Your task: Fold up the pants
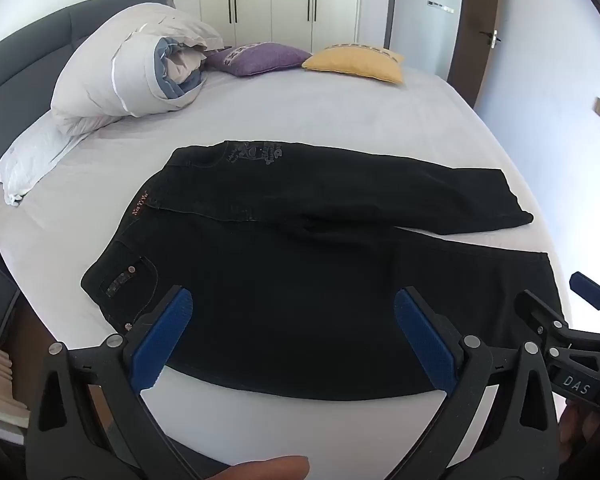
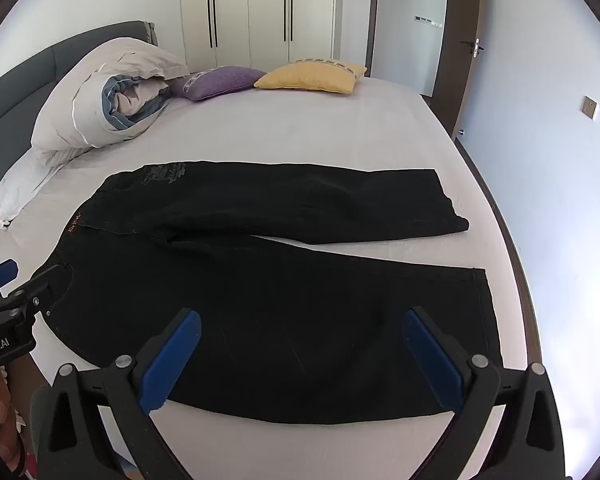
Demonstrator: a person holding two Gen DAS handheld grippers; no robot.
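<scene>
Left wrist view. Black pants (image 1: 300, 260) lie spread flat on a bed (image 1: 340, 120) with a pale sheet, waistband to the left, two legs running right and parting in a narrow V. Orange lettering shows on the waistband; a pale print sits on the far hip; a pocket with rivets lies on the near hip. Left gripper (image 1: 292, 332) hangs over the near leg, jaws spread wide, nothing between them, blue pads (image 1: 164, 336) clear of the cloth. At the right edge the right gripper (image 1: 592, 300) enters, seen from the side, with lettering on its body; its jaws also stand apart. A fingertip (image 1: 268, 468) shows at the bottom edge. Far side of the bed: a rolled duvet (image 1: 140, 68), a white pillow (image 1: 32, 160) below it, a purple cushion (image 1: 260, 58), a yellow cushion (image 1: 356, 64). A wardrobe (image 1: 276, 0) stands behind, a door (image 1: 488, 20) at right.

Right wrist view. Same pants (image 2: 280, 300), seen further toward the leg ends; both hems show whole here, the near one just beside the right jaw. The pocket rivets are mostly hidden. Right gripper (image 2: 300, 356) over the near leg, jaws spread wide, empty. Left gripper (image 2: 16, 288) shows at the left edge above the waistband corner, with a hand (image 2: 0, 420) below it. A wall switch plate (image 2: 590, 107) shows at right.
</scene>
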